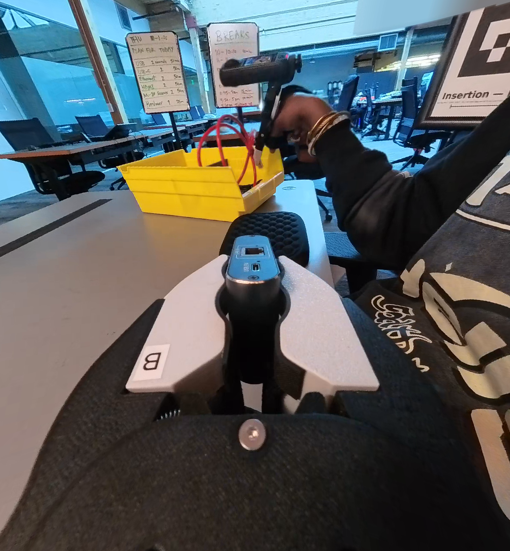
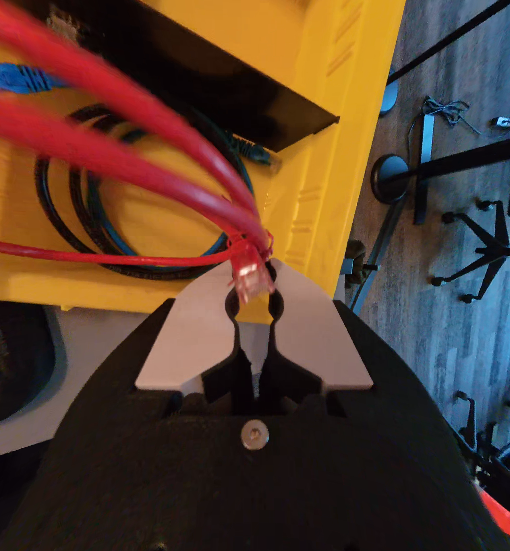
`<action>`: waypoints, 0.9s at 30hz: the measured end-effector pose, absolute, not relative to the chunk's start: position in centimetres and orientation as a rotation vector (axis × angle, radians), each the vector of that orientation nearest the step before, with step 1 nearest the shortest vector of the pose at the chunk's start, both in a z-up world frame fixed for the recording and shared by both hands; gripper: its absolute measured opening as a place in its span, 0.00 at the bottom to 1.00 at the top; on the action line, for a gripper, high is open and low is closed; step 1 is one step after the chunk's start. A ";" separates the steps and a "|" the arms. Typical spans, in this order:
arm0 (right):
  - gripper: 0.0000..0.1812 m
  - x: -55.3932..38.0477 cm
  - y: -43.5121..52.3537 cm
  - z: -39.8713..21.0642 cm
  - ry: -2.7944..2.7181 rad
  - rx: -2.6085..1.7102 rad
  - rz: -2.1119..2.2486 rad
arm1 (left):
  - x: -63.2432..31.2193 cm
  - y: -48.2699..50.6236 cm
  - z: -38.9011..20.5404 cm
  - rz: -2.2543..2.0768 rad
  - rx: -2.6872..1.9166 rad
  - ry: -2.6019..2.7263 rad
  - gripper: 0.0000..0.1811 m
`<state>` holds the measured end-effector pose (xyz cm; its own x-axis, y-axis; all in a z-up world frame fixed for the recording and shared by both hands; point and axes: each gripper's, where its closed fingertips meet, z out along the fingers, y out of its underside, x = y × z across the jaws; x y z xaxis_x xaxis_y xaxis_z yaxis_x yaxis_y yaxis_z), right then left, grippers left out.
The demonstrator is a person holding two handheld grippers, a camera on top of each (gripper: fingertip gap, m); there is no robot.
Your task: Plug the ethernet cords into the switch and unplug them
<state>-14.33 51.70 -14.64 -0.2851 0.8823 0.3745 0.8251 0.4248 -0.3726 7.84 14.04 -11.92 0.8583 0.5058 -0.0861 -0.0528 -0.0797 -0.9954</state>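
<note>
counter [image 1: 68,268]: one grey top, it carries the bin and the pad
whiteboards: two on stands behind the counter, left one [image 1: 156,73] and right one [image 1: 233,64], both with handwriting
yellow bin [image 1: 188,190]: just one, sitting at the far end of the counter; a black divider [image 2: 218,89] cuts across the inside
cords in the bin: I count three. One black cord [image 2: 104,232] coiled on the bin floor, one blue plug [image 2: 18,79] peeking in at the far left, and one red ethernet cord [image 2: 128,167] looping up out of the bin
switch [image 1: 252,268]: one small silver box, port end facing up, one ethernet port showing, empty
left gripper [image 1: 252,265]: both white fingers closed snug around the switch, holding it over the near part of the counter
black pad [image 1: 265,235]: one, textured, right behind the switch
right gripper [image 2: 253,286]: over the bin's right side, narrow, pinching the clear plug [image 2: 249,280] of the red cord at its fingertips
hand [image 1: 295,119]: one, with bangles on the wrist, holding the right gripper
</note>
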 end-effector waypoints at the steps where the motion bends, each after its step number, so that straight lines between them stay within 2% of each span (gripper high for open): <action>1: 0.08 -14.5 51.8 -14.6 -2.152 -1.423 0.133 | 7.8 14.0 -11.9 0.480 -1.594 -0.365 0.15; 14: 0.09 -15.5 52.1 -13.5 -2.083 -1.303 0.072 | 8.0 14.1 -12.2 0.499 -1.610 -0.355 0.15; 19: 0.25 -18.2 48.1 -10.0 -1.983 -1.143 0.492 | 8.0 14.0 -12.2 0.501 -1.607 -0.353 0.15; 22: 0.23 -19.3 44.5 -8.9 -1.972 -1.084 0.874 | 8.1 14.0 -12.2 0.502 -1.607 -0.351 0.15; 24: 0.31 -19.8 45.1 -10.8 -2.025 -1.173 0.792 | 8.1 14.0 -12.2 0.504 -1.606 -0.351 0.15; 27: 0.27 -20.9 42.6 -12.2 -2.088 -1.066 0.870 | 8.1 14.0 -12.3 0.503 -1.610 -0.350 0.15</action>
